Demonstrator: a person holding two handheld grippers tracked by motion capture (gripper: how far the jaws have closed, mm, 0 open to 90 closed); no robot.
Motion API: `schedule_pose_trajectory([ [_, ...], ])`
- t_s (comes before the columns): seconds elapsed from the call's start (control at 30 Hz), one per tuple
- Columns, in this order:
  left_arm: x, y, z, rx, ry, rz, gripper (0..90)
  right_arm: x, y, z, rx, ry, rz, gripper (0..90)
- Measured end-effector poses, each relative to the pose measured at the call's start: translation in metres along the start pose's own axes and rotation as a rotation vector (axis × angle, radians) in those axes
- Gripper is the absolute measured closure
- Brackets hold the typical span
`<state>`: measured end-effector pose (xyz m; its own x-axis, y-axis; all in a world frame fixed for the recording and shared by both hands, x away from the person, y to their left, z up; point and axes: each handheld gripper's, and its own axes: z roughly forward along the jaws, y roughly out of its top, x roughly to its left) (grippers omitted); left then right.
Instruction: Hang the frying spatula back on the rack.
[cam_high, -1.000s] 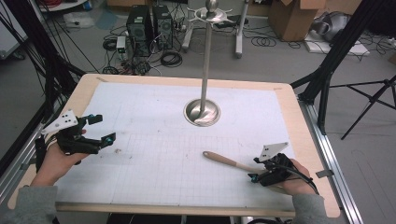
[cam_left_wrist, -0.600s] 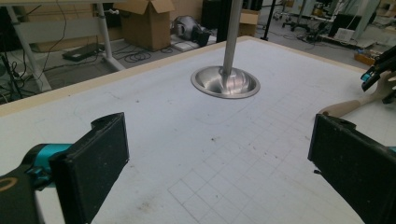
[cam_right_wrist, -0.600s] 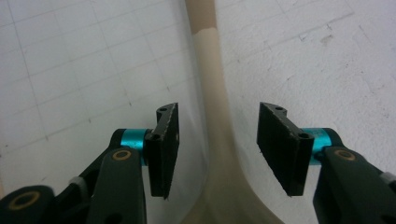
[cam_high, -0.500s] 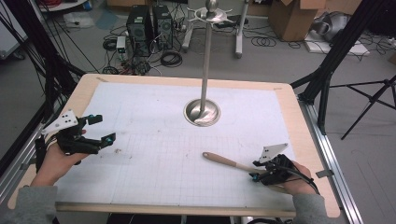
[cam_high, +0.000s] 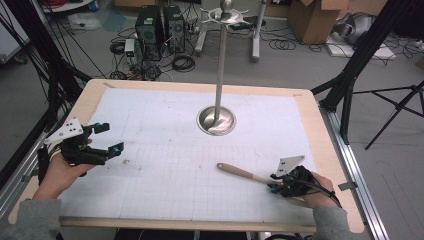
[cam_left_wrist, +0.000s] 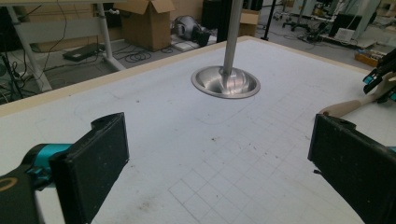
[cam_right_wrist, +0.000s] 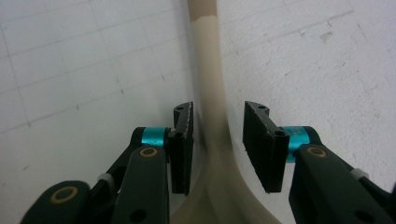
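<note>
Clearly the thing in play is the spatula (cam_high: 245, 173), a long utensil with a wooden handle that lies flat on the white gridded mat (cam_high: 165, 150) of the bench (cam_high: 330, 150), toward the near right corner. Its handle end points toward the middle of the mat, and its pale neck runs back under the right gripper (cam_high: 278, 186). In the right gripper view that neck (cam_right_wrist: 208, 93) passes straight between the jaws, which stand narrowly apart on either side of it; a small gap shows at each pad, so the right gripper brackets the utensil but does not look clamped on it.

The left gripper (cam_high: 107, 139) is held at the far left of the mat, well apart from the spatula, its jaws spread wide with nothing between them.

A metal stand (cam_high: 218, 75) rises from a round base (cam_high: 216, 121) at the middle rear of the mat, with hooks at its top.

As a judgement, the spatula should be light and stiff along the handle, with a softer, slightly flexible pale part near the blade. The neck is smooth and tapers, so it may slip or swivel in a narrow pinch. Closing squarely on the neck, or further up on the wooden handle near the balance point, looks the safer hold.
</note>
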<state>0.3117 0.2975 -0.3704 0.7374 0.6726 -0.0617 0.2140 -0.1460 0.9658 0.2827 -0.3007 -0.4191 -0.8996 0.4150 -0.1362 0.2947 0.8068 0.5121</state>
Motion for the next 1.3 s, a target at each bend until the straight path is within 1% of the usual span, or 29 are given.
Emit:
schedule_pose_trajectory([
  [0.03, 0.000, 0.000, 0.000, 0.000, 0.000, 0.000, 5.6, 0.000, 0.000, 0.000, 0.000, 0.000, 0.000, 64.0],
  [0.1, 0.000, 0.000, 0.000, -0.001, -0.001, -0.002, 5.6, -0.001, 0.001, 0.000, 0.002, 0.010, -0.006, 67.1],
  [0.17, 0.000, 0.000, 0.000, 0.000, -0.002, 0.000, 5.6, -0.001, 0.000, 0.001, 0.001, 0.021, 0.001, 69.1],
  [0.27, 0.000, 0.000, 0.000, 0.001, -0.003, -0.001, 5.6, -0.002, -0.001, 0.001, -0.009, 0.032, -0.003, 72.4],
  [0.37, 0.000, 0.000, 0.000, -0.001, -0.002, -0.002, 5.6, -0.004, -0.004, 0.001, -0.026, 0.042, 0.015, 75.4],
  [0.47, -0.001, 0.000, 0.000, 0.000, -0.001, -0.004, 5.6, -0.005, -0.006, 0.001, -0.034, 0.050, 0.025, 76.2],
  [0.73, 0.000, 0.000, -0.001, -0.002, 0.002, -0.003, 5.6, -0.006, -0.005, 0.001, -0.034, 0.051, 0.013, 76.9],
  [0.77, 0.000, 0.000, -0.001, -0.001, 0.001, 0.000, 5.6, -0.005, -0.005, 0.001, -0.029, 0.057, 0.026, 77.0],
  [0.83, 0.000, -0.001, -0.001, 0.001, 0.002, -0.001, 5.6, -0.006, -0.005, 0.001, -0.031, 0.057, 0.025, 77.0],
  [0.87, 0.000, -0.001, -0.001, 0.002, 0.001, -0.001, 5.6, -0.007, -0.005, 0.001, -0.034, 0.062, 0.034, 77.1],
  [0.97, 0.000, 0.000, -0.001, 0.002, 0.001, 0.001, 5.6, -0.008, -0.006, 0.001, -0.037, 0.068, 0.041, 77.1],
  [1.0, 0.000, 0.000, -0.001, 0.000, 0.001, -0.001, 5.6, -0.008, -0.006, 0.001, -0.035, 0.074, 0.052, 77.2],
  [1.17, 0.000, 0.000, -0.001, 0.001, 0.002, 0.001, 5.6, -0.009, -0.006, 0.001, -0.037, 0.078, 0.067, 77.3],
  [1.2, 0.000, 0.000, -0.001, 0.004, 0.002, 0.000, 5.6, -0.010, -0.007, 0.000, -0.041, 0.079, 0.079, 77.3],
  [1.23, 0.000, 0.000, -0.001, 0.004, 0.002, 0.000, 5.6, -0.010, -0.007, 0.000, -0.041, 0.079, 0.079, 77.3],
  [1.3, -0.001, 0.000, -0.001, 0.004, 0.002, -0.001, 5.6, -0.011, -0.008, -0.001, -0.061, 0.084, 0.113, 77.3],
])
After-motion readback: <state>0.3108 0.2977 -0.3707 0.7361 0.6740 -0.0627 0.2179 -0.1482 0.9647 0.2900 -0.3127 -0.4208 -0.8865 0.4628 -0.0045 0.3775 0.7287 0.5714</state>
